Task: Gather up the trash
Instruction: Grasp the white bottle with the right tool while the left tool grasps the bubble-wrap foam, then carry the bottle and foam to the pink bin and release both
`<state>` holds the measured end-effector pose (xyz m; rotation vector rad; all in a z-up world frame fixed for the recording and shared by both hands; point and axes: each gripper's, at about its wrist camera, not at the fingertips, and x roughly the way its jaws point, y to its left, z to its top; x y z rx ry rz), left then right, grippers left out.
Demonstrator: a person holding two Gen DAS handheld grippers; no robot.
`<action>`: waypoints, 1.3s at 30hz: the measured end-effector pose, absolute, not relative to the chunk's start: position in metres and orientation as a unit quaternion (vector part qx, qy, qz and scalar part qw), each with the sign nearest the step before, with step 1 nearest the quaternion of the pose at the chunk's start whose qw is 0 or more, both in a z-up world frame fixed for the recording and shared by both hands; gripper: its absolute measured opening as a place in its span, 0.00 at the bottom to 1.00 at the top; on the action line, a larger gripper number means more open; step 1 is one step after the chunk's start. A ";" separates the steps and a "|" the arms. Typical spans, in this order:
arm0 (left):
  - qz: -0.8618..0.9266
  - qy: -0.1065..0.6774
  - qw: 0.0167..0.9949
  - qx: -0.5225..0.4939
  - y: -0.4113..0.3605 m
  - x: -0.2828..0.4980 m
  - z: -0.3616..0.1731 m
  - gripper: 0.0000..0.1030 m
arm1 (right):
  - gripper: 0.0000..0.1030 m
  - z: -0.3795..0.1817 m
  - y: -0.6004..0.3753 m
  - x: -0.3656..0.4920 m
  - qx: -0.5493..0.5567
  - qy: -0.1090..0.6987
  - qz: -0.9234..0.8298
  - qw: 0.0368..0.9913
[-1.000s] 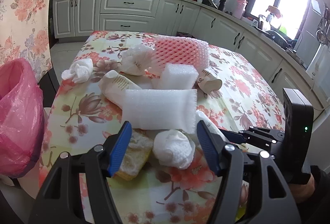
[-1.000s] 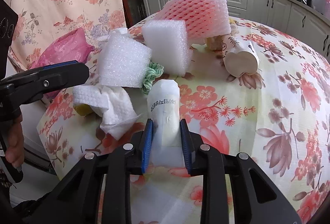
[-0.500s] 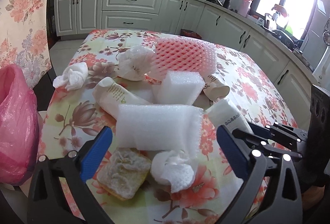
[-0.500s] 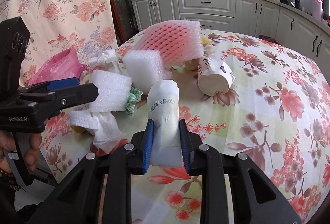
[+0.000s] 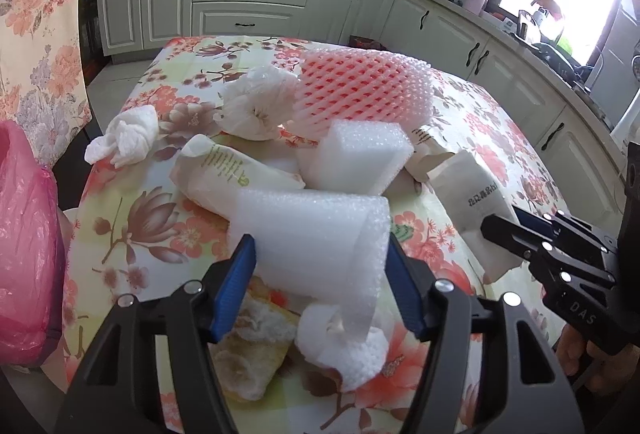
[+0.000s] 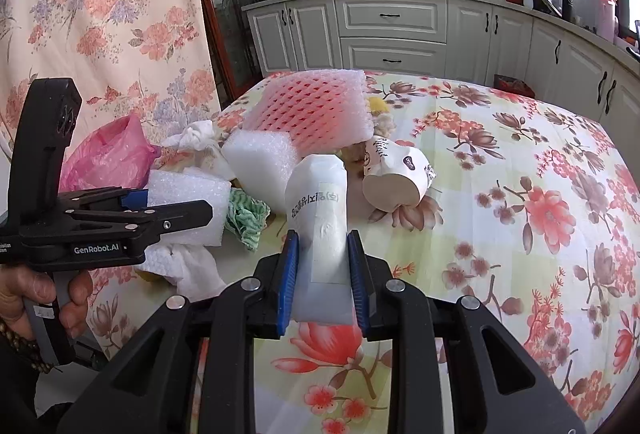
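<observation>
Early days: right gripper point(image 6: 323, 274) is clamped on a white paper packet point(image 6: 320, 210) at 6 o'clock. Left gripper point(image 5: 320, 286) is closing around the bubble-wrap roll point(image 5: 316, 238), pads at its sides. Pink net, foam block, cup and tissues are still on the table point(image 6: 520, 234); the pink bag point(image 5: 24, 254) waits at 9 o'clock.

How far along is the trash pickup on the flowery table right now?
Early: nothing visibly sits in the pink bag yet. In hand: the right gripper clamps a white packet, and the left gripper is closing around the bubble wrap roll. Left on the table: pink foam net, foam block, paper cup, tissues and more.
</observation>
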<state>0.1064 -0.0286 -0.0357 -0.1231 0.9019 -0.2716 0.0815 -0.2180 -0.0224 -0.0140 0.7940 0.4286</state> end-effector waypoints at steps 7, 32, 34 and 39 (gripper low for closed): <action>-0.132 0.411 0.900 -0.061 -0.022 0.092 -0.018 0.60 | 0.24 -0.014 -0.218 0.080 -0.005 0.375 0.205 0.904; 0.032 0.311 0.946 -0.084 0.145 0.032 0.067 0.60 | 0.24 0.058 -0.135 0.102 -0.023 0.306 0.267 0.913; 0.044 0.306 0.947 -0.088 0.159 0.029 0.070 0.60 | 0.24 0.063 -0.118 0.104 -0.028 0.301 0.277 0.912; 0.066 0.295 0.948 -0.096 0.189 0.024 0.075 0.60 | 0.24 0.074 -0.080 0.110 -0.037 0.292 0.302 0.907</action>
